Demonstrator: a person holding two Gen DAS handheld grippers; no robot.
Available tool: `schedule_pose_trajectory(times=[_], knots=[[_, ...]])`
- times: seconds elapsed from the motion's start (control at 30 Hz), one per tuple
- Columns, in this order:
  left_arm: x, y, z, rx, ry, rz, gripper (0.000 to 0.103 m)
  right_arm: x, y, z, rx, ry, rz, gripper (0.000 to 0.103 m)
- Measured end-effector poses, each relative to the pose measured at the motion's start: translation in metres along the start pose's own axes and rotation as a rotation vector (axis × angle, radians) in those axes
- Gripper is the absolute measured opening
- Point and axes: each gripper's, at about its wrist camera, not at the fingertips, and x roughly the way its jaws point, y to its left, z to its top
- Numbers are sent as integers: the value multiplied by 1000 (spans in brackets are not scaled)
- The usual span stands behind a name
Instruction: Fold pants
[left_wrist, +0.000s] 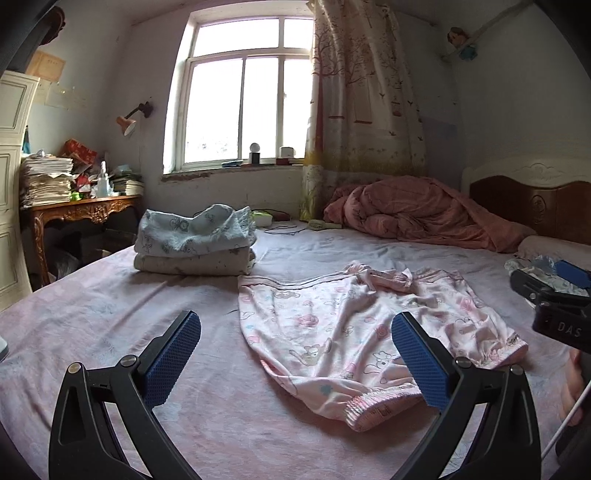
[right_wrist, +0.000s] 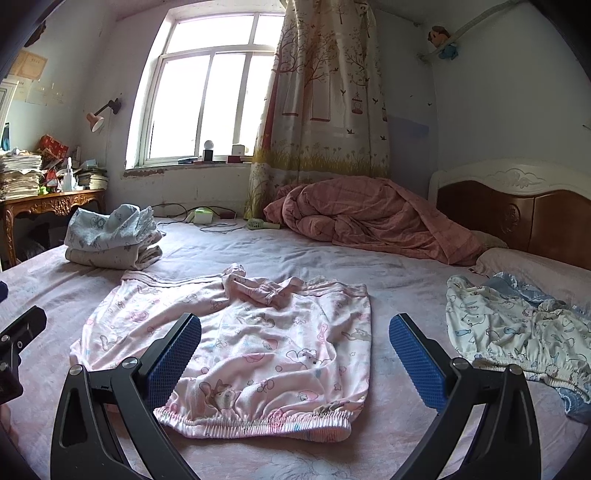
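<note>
Two tools are hovering with jaws spread wide, gripping nothing: the left tool (left_wrist: 295, 354) and the right tool (right_wrist: 294, 356). Between them, the pink cartoon-print cotton pants (right_wrist: 236, 347) are lying folded on the pale pink bed sheet (right_wrist: 406, 273), elastic cuffs nearest, with a stack of folded clothes (left_wrist: 195, 240) sitting beyond.

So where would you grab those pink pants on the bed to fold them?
Take the pink pants by the elastic hem at the near edge, one gripper at each corner, coming in low from the front; that edge lies flat and closest to both open grippers.
</note>
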Motion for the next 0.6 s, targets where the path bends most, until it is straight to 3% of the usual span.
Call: schedule_pose_trajectory(times=[0.23,0.4,0.6], knots=[[1,-4,1,17,99,-52,100,-7,-15,11,35,-20,-2,102],[18,-12,-6,36,287,-101,72,-6,-27,18,68,1,19,102],[40,-18,-29,22,462,-176,62,4,-36,21,70,87,30,95]])
